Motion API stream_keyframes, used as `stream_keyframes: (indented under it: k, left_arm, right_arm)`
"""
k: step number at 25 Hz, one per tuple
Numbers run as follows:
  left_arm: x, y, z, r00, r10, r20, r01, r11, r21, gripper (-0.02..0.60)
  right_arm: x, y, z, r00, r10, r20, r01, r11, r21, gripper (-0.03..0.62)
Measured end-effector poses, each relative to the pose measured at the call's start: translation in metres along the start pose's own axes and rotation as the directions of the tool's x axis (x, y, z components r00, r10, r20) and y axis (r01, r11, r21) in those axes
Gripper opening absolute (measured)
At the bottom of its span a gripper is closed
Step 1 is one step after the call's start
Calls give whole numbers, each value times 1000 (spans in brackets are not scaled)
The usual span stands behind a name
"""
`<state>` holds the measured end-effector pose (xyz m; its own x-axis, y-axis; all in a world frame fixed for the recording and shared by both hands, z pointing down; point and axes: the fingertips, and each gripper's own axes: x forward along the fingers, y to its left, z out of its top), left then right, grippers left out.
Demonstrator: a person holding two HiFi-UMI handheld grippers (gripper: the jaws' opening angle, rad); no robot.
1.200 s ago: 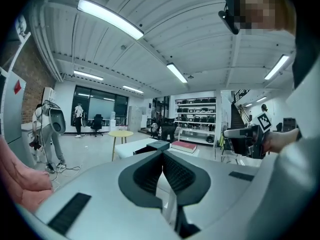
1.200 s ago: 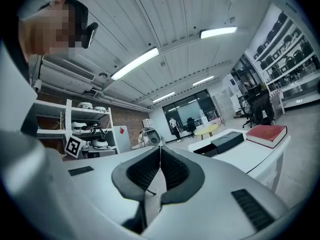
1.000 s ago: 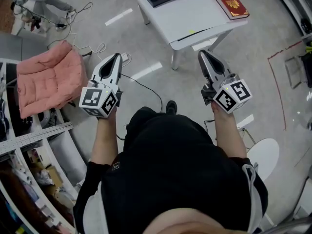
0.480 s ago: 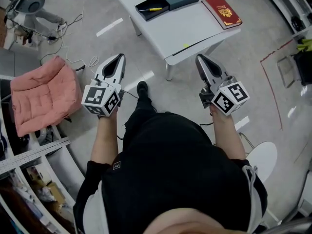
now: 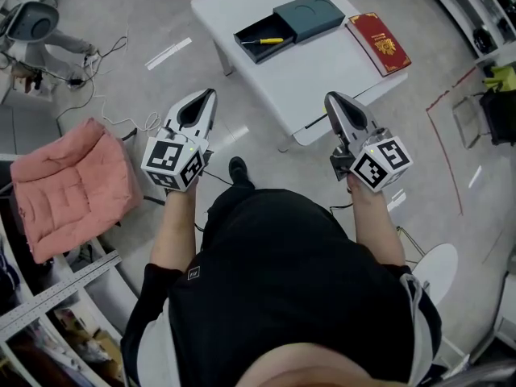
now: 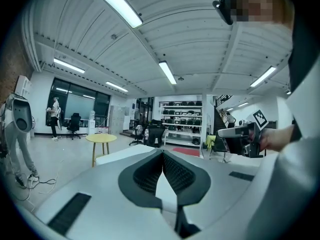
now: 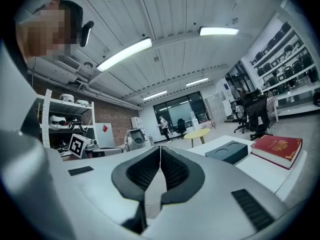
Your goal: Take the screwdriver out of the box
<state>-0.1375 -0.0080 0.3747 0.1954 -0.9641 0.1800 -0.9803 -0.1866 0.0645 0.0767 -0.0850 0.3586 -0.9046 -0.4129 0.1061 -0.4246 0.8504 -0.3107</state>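
- White laminate fills the upper part of the head view. The white rectangular table stands ahead of the person, and the shallow black open box sits at its far left corner. The yellow-handled screwdriver lies inside that box.
- Just beside the box on the tabletop is the dark teal box lid, and the red hardcover book lies along the table's right edge.
- The left gripper hangs over the floor off the table's left side with its jaws pressed together. The right gripper reaches the table's near edge, also pressed together. Both are well apart from the box.
- A pink padded cushion lies on the floor, far to the left of the table.
- In the left gripper view, the left gripper has its ribbed pads meeting with nothing between them. A pale slab of the table shows just behind them, and a round yellow side table stands beyond it. The right gripper is level at the right.
- In the right gripper view, the right gripper is closed on nothing. On the table to its right are the teal lid and the red book. The left gripper shows at the left.
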Motion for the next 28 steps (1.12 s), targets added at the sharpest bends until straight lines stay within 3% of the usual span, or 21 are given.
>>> stream_keyframes:
  k: [7, 12, 19, 28]
  left_arm:
    - [25, 82, 2, 997, -81, -16, 80, 997, -13, 14]
    - [46, 117, -6, 991, -128, -37, 128, 992, -21, 14]
    - [91, 123, -12, 977, -200, -74, 198, 980, -33, 14]
    - [172, 103, -14, 955, -257, -150, 258, 966, -7, 15]
  right_arm:
    - [88, 14, 9, 1000, -27, 5, 27, 1000, -11, 31]
    - [124, 14, 8, 997, -76, -14, 76, 997, -6, 31]
    - [132, -14, 2, 993, -118, -19, 118, 993, 19, 31]
    - [125, -81, 2, 985, -172, 5, 171, 981, 90, 31]
